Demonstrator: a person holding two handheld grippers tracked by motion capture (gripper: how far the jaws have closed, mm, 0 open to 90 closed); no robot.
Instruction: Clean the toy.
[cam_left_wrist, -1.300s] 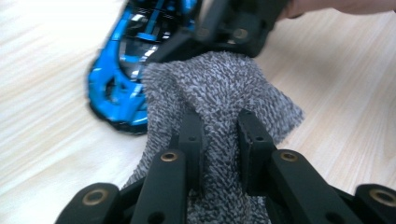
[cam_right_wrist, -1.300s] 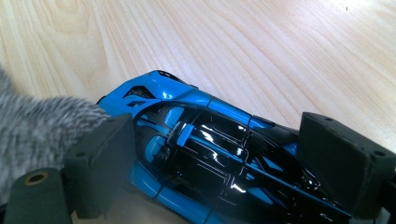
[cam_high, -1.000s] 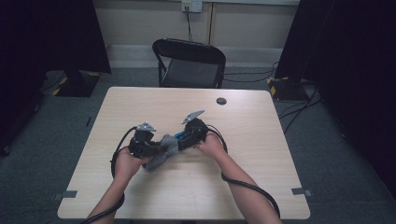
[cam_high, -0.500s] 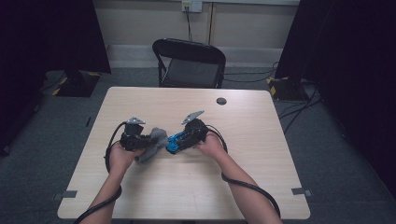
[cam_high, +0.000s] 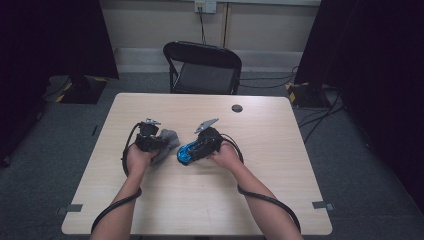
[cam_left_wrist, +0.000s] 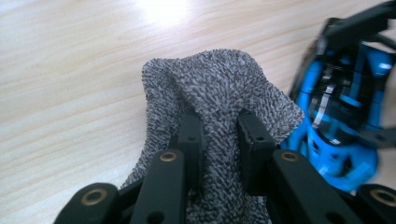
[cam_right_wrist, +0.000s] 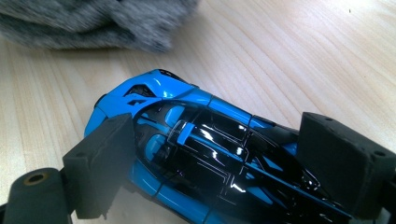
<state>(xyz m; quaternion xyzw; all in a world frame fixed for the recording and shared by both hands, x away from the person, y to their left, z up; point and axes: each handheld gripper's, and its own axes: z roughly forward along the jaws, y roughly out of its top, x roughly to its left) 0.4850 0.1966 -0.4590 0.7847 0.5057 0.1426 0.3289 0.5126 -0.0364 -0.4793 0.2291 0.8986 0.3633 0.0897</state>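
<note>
Hidden and cut-off parts
The grey cloth (cam_left_wrist: 219, 93) runs off the left gripper view's bottom edge; the blue toy car (cam_right_wrist: 205, 154)'s rear is cropped in the right gripper view

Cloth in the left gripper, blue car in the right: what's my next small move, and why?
Probably bring the grey cloth back onto the blue toy car to wipe it. The left gripper pinches the cloth just beside the car, apart from it, while the right gripper clamps the car's sides on the table.

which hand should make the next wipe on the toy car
Left. The left gripper is shut on the grey cloth, right beside the blue toy car. The right gripper is clamped on the car, steadying it on the table.
</note>
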